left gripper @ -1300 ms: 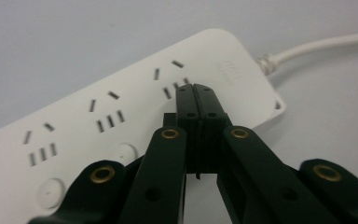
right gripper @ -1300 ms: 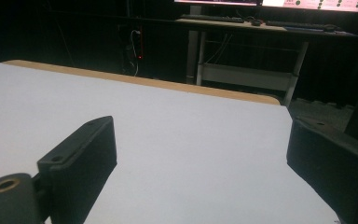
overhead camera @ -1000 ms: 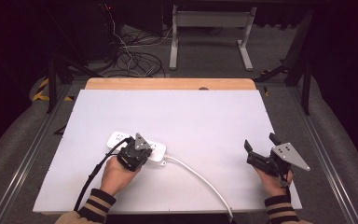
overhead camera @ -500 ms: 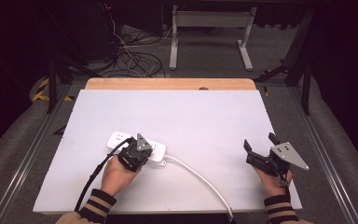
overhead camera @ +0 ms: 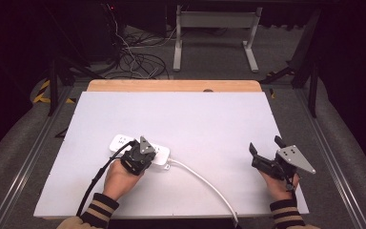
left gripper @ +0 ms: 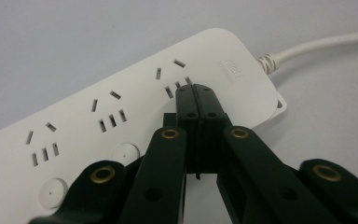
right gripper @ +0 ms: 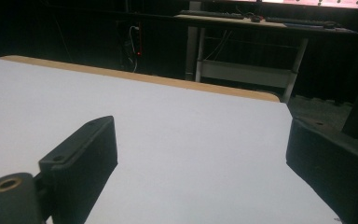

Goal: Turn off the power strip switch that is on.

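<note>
High view puts the left tool (overhead camera: 143, 149) over the white power strip (overhead camera: 119, 141) at the bench's (overhead camera: 195, 114) left front, barely shifted from a second ago; its jaws are clenched, tips pressing the strip's end sockets, likely steadying it. Its white cord (overhead camera: 205, 183) trails toward the front edge. Farther right, the right tool (overhead camera: 264, 151) has stayed put, released and holding nothing.

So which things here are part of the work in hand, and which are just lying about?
In hand:
- white power strip, under the tips of the left gripper, whose jaws are closed together
- its white cord, trailing to the table's near edge

Just about:
- right gripper, open over bare table
- cables on the floor behind
- metal stand
</note>
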Demonstrator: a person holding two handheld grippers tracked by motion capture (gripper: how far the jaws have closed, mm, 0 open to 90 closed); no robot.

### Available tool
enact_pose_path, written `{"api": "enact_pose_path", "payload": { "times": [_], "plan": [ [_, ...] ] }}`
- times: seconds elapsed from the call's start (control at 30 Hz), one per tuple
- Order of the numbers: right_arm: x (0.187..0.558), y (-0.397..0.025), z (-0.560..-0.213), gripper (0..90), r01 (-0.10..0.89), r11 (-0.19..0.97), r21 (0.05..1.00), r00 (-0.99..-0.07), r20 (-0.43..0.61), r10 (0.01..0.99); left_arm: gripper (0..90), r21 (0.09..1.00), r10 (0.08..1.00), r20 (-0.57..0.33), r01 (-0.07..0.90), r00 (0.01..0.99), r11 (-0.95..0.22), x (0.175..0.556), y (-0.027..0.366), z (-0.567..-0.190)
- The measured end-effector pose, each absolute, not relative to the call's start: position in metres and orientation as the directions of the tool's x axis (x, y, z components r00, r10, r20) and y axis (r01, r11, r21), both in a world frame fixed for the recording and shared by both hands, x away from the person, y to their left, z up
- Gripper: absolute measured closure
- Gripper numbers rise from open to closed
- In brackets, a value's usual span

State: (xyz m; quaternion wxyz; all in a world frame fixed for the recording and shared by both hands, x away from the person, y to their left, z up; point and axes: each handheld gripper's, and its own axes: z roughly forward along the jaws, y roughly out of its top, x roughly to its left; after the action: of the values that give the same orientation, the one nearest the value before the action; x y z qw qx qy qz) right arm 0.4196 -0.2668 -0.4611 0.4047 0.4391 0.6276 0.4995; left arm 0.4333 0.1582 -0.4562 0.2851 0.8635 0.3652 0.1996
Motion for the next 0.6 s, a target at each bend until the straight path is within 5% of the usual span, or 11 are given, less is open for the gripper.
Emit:
{"api": "enact_pose_path", "payload": {
  "times": [0.6],
  "plan": [
    [0.4201,-0.2673,-0.4613,9.5,0.156,0.116,0.981,-0.283,-0.068,0.957,90.0,0.661,0.754,0.157,0.500,0.637,-0.560,0.4312,0.1570,-0.4593]
  ]
}}
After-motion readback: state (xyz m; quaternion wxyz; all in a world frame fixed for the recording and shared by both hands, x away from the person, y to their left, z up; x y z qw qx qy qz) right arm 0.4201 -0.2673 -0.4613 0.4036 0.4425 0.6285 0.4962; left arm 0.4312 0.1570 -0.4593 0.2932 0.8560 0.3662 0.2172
